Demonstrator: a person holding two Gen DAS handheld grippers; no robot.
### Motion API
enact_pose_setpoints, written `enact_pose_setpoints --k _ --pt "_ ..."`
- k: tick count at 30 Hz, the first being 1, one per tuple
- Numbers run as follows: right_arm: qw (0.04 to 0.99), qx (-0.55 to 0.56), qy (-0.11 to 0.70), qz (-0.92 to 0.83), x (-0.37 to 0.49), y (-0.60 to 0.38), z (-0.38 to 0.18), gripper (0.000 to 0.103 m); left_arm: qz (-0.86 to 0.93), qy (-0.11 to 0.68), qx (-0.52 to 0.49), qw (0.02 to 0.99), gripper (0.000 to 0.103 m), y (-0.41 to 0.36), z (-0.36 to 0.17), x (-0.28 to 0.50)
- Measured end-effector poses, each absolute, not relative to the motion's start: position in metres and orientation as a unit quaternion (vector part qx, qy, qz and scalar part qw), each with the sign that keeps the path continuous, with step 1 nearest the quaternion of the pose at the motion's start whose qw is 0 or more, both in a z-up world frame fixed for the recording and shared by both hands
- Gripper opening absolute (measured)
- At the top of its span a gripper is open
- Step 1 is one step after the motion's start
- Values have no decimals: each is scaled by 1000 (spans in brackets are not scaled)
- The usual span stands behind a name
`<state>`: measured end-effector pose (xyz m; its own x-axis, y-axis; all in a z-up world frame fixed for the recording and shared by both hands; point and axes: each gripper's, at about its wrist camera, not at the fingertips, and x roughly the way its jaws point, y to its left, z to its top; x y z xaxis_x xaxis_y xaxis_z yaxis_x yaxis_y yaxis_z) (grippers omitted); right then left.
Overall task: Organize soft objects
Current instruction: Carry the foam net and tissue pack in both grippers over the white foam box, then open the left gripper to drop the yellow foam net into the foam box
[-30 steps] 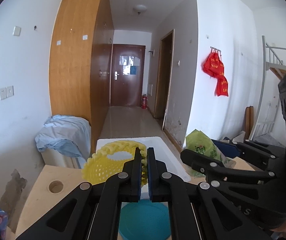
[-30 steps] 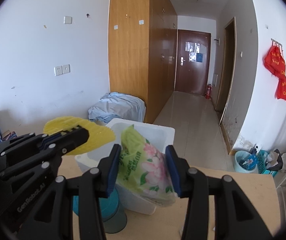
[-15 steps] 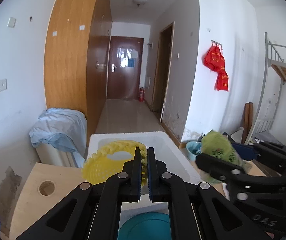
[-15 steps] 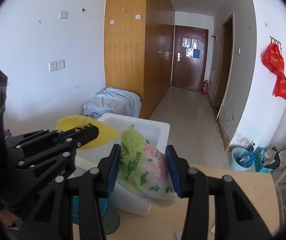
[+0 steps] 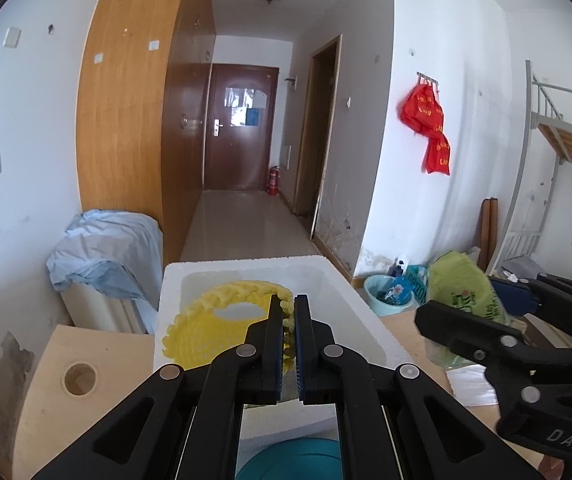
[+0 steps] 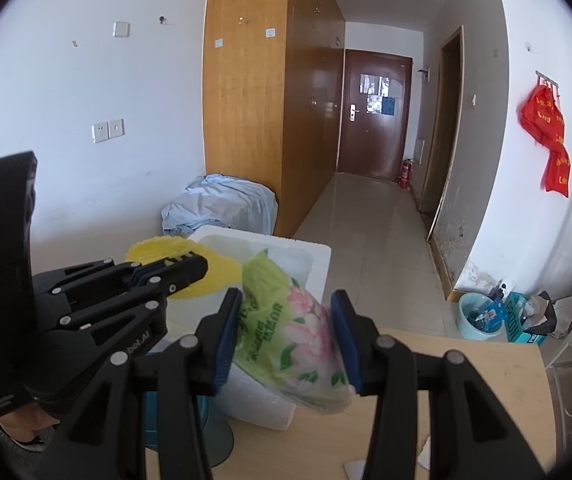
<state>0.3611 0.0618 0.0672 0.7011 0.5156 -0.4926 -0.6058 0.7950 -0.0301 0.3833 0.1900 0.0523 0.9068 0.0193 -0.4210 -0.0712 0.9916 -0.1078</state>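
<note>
Yellow foam net (image 5: 222,322): it is hanging over the open mouth of the white foam box (image 5: 242,266), its woven rim pinched at the near edge, most of it spreading out to the left above the box's hollow; it is not yet lying inside.
Green tissue pack (image 6: 290,332): a soft, flower-printed packet, it is being carried in the air on the right side of the box, in front of the box's near corner in the right wrist view, and not resting on anything I can see.
Left gripper (image 5: 289,344): its jaws are pressing tight together on the net's rim, with only a sliver of yellow showing between the blue pads.
Right gripper (image 6: 286,338): its jaws are standing partway apart and squeezing the tissue pack from both sides, the pads denting the wrapper.
Box contents: as far as the left wrist view shows, the hollow is looking bare under the net; its floor is partly hidden.
Progress: judging from this, both soft things are lifted and neither is stowed, so the task is sitting around its middle.
Left to do: probably lowering the net into the box and letting go, then bringing the tissue pack over the rim.
Surroundings: the box is sitting on a wooden table (image 6: 466,392), with a teal round container (image 5: 290,460) just in front of it.
</note>
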Motion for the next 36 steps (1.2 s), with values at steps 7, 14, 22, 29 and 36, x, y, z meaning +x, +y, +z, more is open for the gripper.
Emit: enact_pose_setpoints --k 7,14,22,29,36 --pt "917 -96 236 306 361 62 66 50 21 221 -64 973 5 193 48 392" --pt "918 -93 236 304 361 59 66 50 28 218 -54 974 6 189 49 390" --pt "918 -95 235 304 362 58 67 50 25 218 -58 974 23 190 49 388" --pt "919 -94 234 304 364 56 68 50 35 204 -68 976 59 194 51 384" --pt "919 -94 232 303 364 56 69 50 37 205 -65 976 60 192 50 384"
